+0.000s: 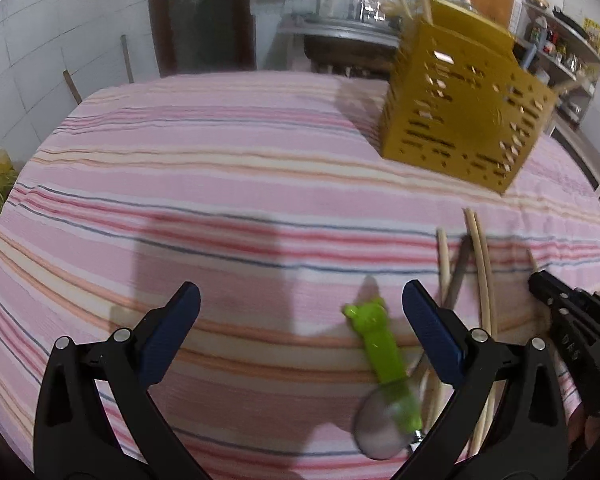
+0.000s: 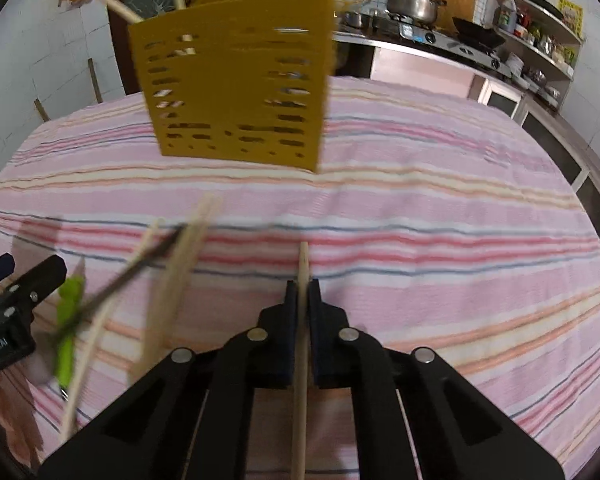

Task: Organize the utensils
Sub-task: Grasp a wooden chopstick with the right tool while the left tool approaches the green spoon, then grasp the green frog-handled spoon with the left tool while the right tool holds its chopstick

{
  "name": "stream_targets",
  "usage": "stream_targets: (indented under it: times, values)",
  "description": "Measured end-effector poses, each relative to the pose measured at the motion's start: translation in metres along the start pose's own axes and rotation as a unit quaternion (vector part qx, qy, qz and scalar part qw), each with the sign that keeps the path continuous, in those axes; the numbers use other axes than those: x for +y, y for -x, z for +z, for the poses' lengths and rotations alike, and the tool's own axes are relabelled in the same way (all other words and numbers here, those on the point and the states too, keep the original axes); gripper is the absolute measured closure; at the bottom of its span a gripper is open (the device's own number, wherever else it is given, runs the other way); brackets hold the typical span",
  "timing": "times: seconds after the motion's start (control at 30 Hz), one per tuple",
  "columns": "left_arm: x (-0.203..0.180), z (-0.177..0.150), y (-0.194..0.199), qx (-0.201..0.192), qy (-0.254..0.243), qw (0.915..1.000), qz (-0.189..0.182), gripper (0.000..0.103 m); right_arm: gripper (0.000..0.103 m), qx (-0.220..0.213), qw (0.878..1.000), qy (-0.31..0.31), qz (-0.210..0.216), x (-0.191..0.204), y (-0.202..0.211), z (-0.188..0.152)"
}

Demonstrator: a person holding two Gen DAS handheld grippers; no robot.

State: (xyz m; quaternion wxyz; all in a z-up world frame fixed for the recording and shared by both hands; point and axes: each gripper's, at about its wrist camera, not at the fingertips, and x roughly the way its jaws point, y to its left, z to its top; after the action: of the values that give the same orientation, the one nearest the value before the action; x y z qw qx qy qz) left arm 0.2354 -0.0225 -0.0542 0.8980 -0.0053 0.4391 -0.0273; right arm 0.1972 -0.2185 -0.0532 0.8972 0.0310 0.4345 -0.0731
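Two chopsticks upright in yellow holder.

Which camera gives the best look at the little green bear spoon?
The left wrist view: the spoon lies close between the open left gripper's fingers, bear head and bowl visible. The right wrist view shows only a blurred green streak behind chopsticks.

We can read only one piece of lettering: white letters on the left gripper body at the frame edge, perhaps ending "Robot.AI", the start cut off.
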Motion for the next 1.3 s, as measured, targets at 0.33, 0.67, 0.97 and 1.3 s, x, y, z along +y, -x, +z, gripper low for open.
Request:
stream_targets:
  times: [0.33,0.67,0.97,1.3]
  values:
    - [-0.012,-0.008,-0.009,0.045,0.024,0.9985,0.019,0.023,0.097,-0.016,0.999,-0.030,0.029,-0.021,0.002,-0.009]
    - [-0.010,0.000,-0.012,0.070,0.022,0.9973,-0.001,0.064,0.097,-0.020,0.999,-0.020,0.018,-0.029,-0.001,-0.005]
    - [-0.023,-0.003,-0.008,0.067,-0.018,0.9976,-0.001,0.080,0.097,-0.024,0.999,-0.019,0.008,-0.027,0.000,-0.006]
    - [-0.004,0.001,0.002,0.041,0.007,0.9988,-0.024,0.080,0.097,-0.050,0.998,-0.031,0.008,-0.032,0.011,-0.007]
